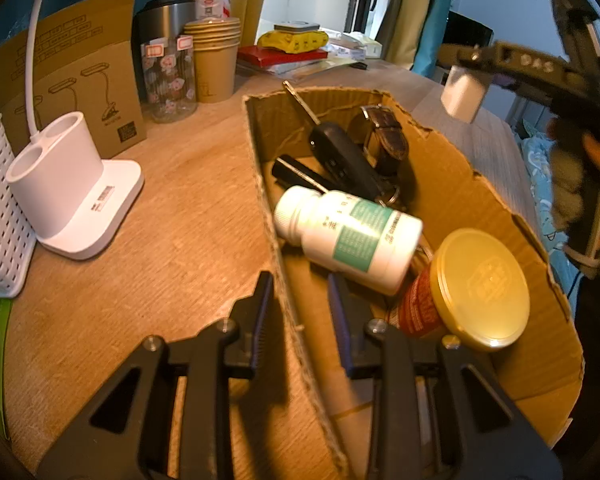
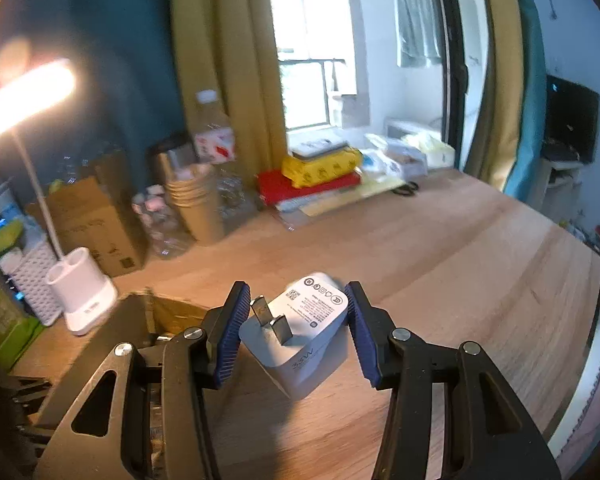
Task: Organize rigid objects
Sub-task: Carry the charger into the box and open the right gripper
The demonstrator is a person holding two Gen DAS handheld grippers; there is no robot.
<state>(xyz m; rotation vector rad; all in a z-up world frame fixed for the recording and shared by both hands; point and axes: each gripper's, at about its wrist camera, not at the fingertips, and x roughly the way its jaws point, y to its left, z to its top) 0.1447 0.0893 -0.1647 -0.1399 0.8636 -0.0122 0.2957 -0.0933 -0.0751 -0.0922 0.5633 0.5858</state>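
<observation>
Right gripper (image 2: 294,330) clamps white charger (image 2: 300,332) above the surface (image 2: 460,260). Left gripper (image 1: 300,320) straddles the cardboard box (image 1: 480,200) wall, clamped on it.

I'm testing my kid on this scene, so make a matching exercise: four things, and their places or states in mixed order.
Things:
1. white pill bottle
2. white charger
3. paper cups
4. left tongs

States:
A. stacked upright on the table
B. astride the cardboard box wall
C. between the right tongs
D. lying on its side in the box

Pairs: 1-D, 2-C, 3-A, 4-B
</observation>
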